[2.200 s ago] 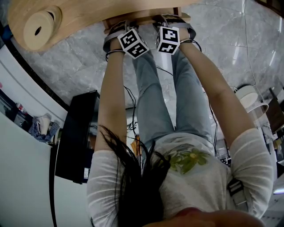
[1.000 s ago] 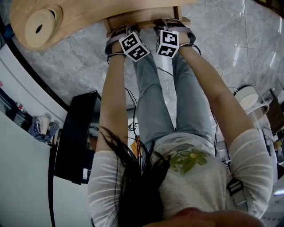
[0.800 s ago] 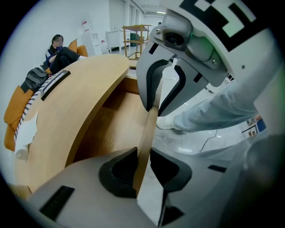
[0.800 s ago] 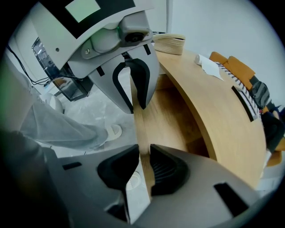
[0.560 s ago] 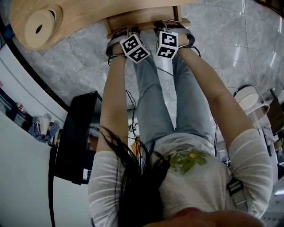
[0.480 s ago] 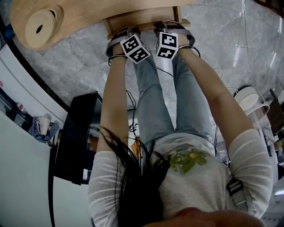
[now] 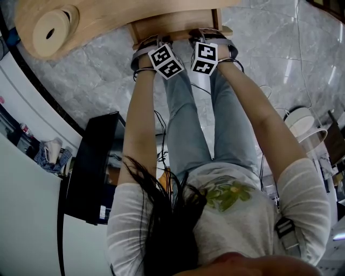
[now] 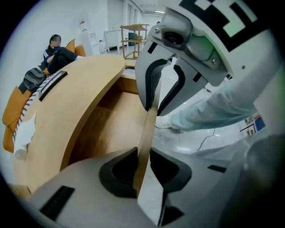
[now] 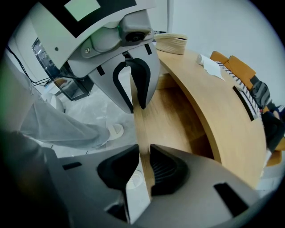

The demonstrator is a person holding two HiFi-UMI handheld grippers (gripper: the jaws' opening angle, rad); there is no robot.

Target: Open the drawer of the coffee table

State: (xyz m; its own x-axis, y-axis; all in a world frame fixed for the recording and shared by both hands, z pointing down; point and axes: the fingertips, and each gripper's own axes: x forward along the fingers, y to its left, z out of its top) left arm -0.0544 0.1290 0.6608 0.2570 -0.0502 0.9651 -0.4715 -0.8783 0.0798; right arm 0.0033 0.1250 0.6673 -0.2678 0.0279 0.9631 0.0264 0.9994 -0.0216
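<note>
Both claws are closed on the drawer's front panel (image 8: 149, 127), a thin board standing on edge. The left claw (image 8: 143, 162) pinches its top rim towards the left end and the right claw (image 9: 143, 167) towards the right, side by side and pointing steeply down. The drawer (image 7: 172, 22) juts part way out from under the curved wooden top of the bench (image 7: 108, 16), with its bare wooden bottom (image 8: 111, 129) showing. To pull well, I judge that both hands should draw straight back towards the body at one pace and one height, so the box neither skews in its opening nor lifts. The thin board could slip from the pads if a wrist tilts. Room is tight on the near side: the person's legs (image 7: 186, 124) stand just behind the panel, so a step back may be needed. The marble floor (image 7: 91, 81) lies open to either side, and a black cabinet (image 7: 94, 167) stands well off to the left.
</note>
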